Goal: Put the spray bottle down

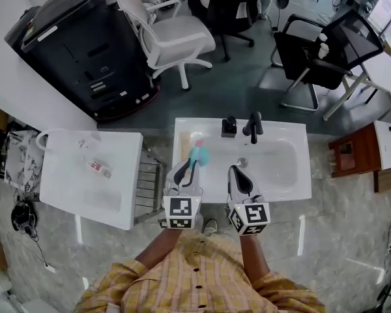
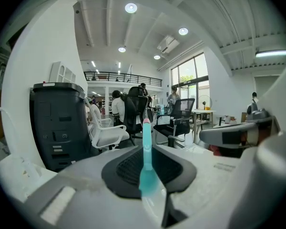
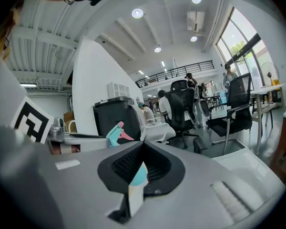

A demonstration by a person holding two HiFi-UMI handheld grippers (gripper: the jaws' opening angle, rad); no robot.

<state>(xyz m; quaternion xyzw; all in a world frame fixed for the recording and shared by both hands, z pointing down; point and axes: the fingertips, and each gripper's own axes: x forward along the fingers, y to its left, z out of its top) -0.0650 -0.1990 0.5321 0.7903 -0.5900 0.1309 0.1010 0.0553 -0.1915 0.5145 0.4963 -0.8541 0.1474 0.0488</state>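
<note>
Left tool point(image 1: 189, 167), spray bottle point(image 1: 199, 155) clamped within

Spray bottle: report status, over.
Left gripper shut on spray bottle, over the white sink. Right gripper alongside, jaws nearly together, pale blue sliver between, unidentified. Faucet behind, nothing visibly in the way.

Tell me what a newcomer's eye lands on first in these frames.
First, the teal spray bottle with its pink trigger, clamped in the left gripper at the left end of the white sink. After that, the bulky black machine at the upper left, and the white side table just left of the sink.
</note>
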